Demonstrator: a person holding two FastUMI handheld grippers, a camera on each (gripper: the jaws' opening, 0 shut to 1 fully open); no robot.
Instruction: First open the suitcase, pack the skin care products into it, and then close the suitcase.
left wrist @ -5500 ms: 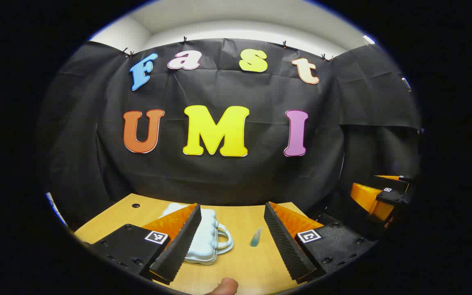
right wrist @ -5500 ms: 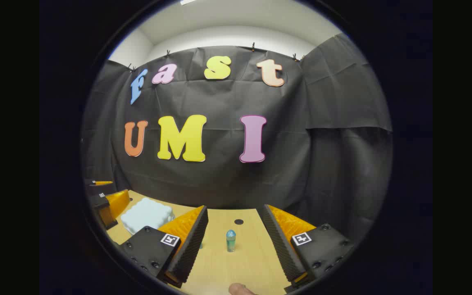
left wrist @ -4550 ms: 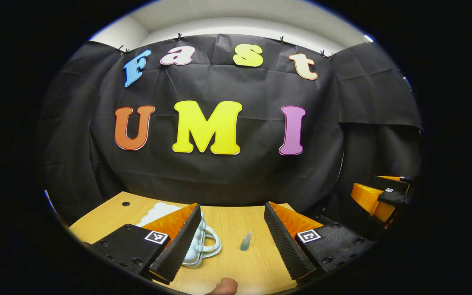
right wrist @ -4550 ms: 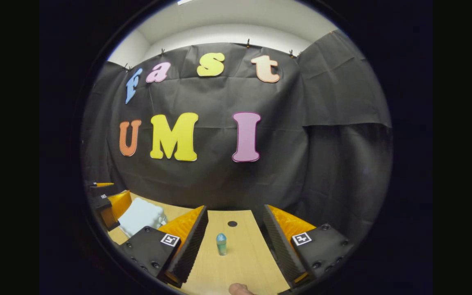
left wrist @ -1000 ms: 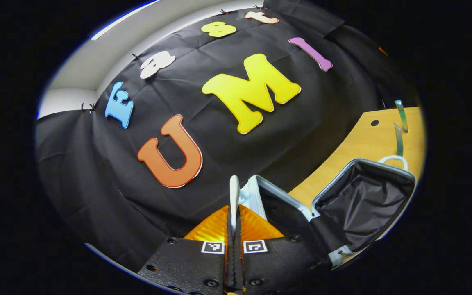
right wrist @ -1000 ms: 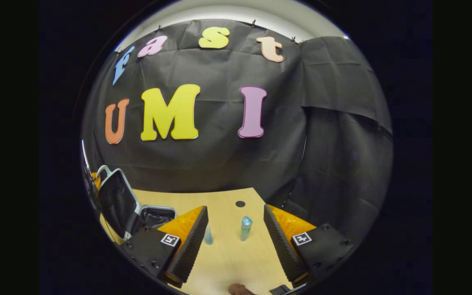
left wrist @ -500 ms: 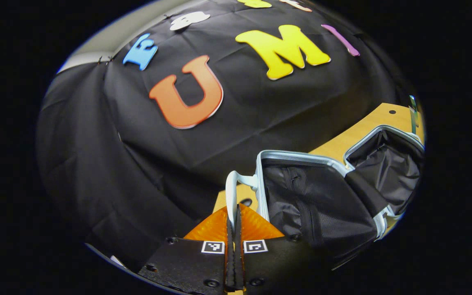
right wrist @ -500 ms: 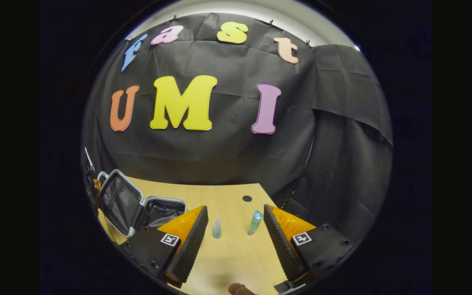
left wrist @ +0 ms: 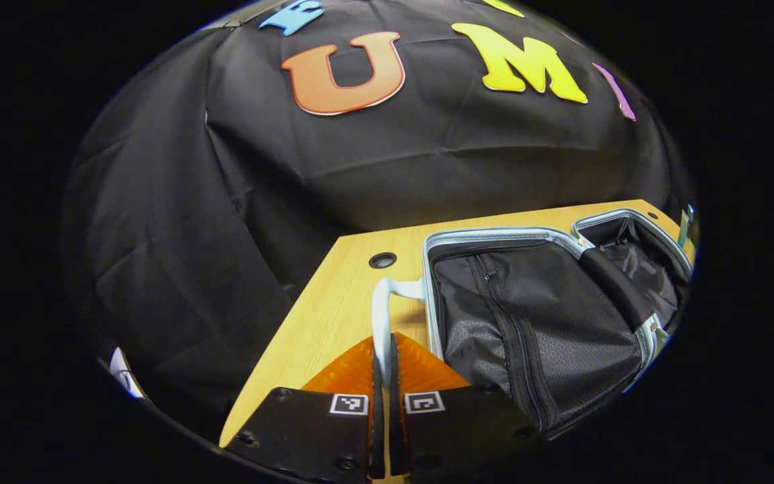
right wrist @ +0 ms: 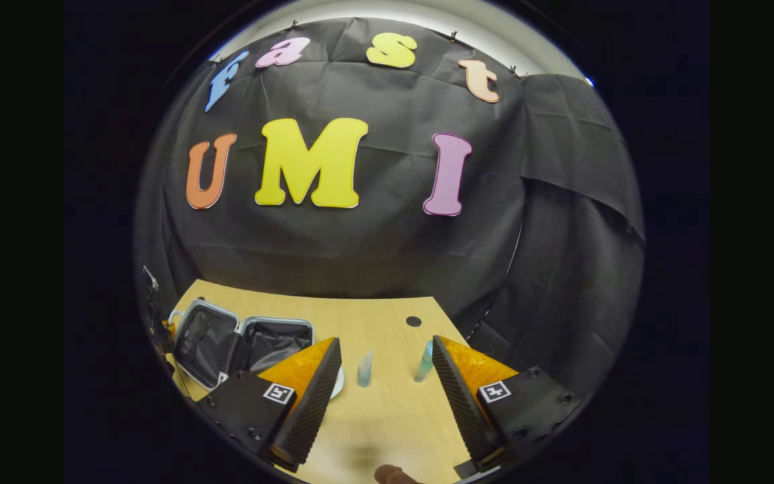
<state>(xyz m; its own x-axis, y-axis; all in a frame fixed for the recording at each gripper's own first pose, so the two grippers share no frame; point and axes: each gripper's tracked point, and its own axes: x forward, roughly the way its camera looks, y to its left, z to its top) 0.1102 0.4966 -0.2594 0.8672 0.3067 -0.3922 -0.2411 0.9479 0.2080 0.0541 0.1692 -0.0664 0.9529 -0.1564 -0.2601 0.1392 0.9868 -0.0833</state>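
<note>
The pale blue suitcase (left wrist: 494, 236) lies open on the wooden table (left wrist: 320, 323), and both halves show black lining. My left gripper (left wrist: 385, 353) is shut on the white handle (left wrist: 379, 316) of the lid half, which lies low near the table's left end. In the right gripper view the open suitcase (right wrist: 239, 344) sits at the left. A small clear tube (right wrist: 365, 368) and a teal bottle (right wrist: 424, 361) stand ahead of my right gripper (right wrist: 385, 345), which is open with nothing between its fingers. The bottle stands close to its right finger.
A round cable hole (left wrist: 383, 260) lies just beyond the lid's handle, and another hole (right wrist: 414, 321) sits at the table's far edge. The table's left edge (left wrist: 273, 363) drops off beside the lid. Black cloth closes the back. A fingertip (right wrist: 392, 474) shows at the bottom.
The left gripper, holding the handle, has swung the lid out and down until it lies almost flat. The right gripper has stayed open and shifted only slightly.
</note>
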